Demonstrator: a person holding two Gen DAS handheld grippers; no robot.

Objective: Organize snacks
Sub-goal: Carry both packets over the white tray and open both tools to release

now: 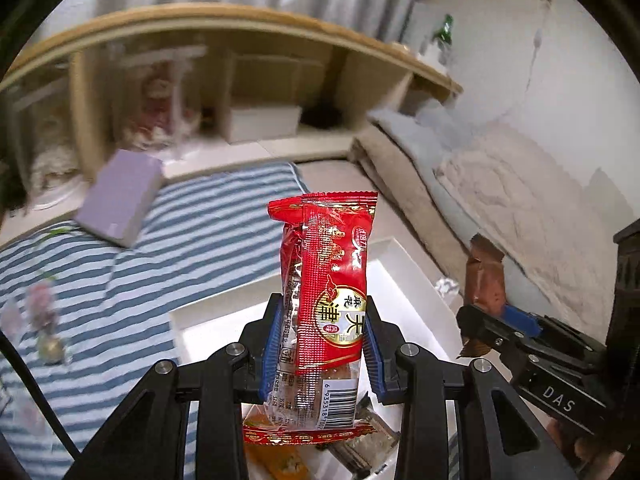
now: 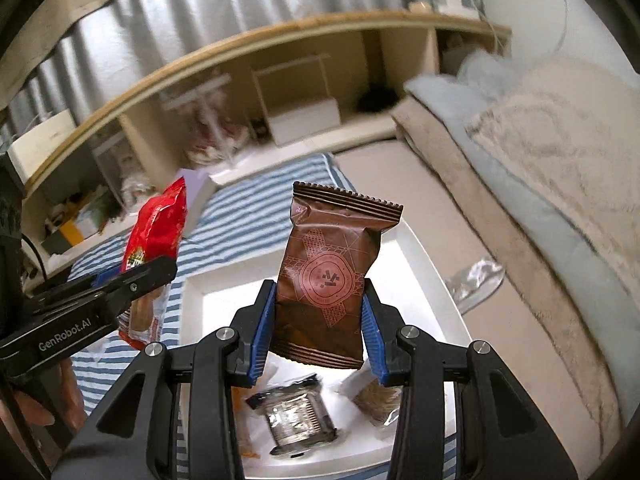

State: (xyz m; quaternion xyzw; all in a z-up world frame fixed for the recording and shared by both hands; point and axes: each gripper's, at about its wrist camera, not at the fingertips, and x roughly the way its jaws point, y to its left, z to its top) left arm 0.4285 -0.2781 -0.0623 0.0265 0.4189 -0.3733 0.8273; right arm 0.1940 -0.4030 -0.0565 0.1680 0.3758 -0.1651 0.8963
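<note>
We see the left hand-held gripper [image 1: 325, 344]: black linkage arms | blue ribbed pads | silver screws | right hand-held gripper [image 2: 320, 322]: same build | white "GenRobot.AI" and "DAS" lettering.

the tall snack packet [image 1: 328, 280] is red with a gold-rimmed round emblem and a white barcode patch. the other snack packet [image 2: 330, 272] is brown with a thin pink geometric pattern. the tray [image 2: 424, 256] is white, the cloth [image 1: 120, 280] blue-and-white striped, the box [image 1: 120, 200] pale lilac.
</note>
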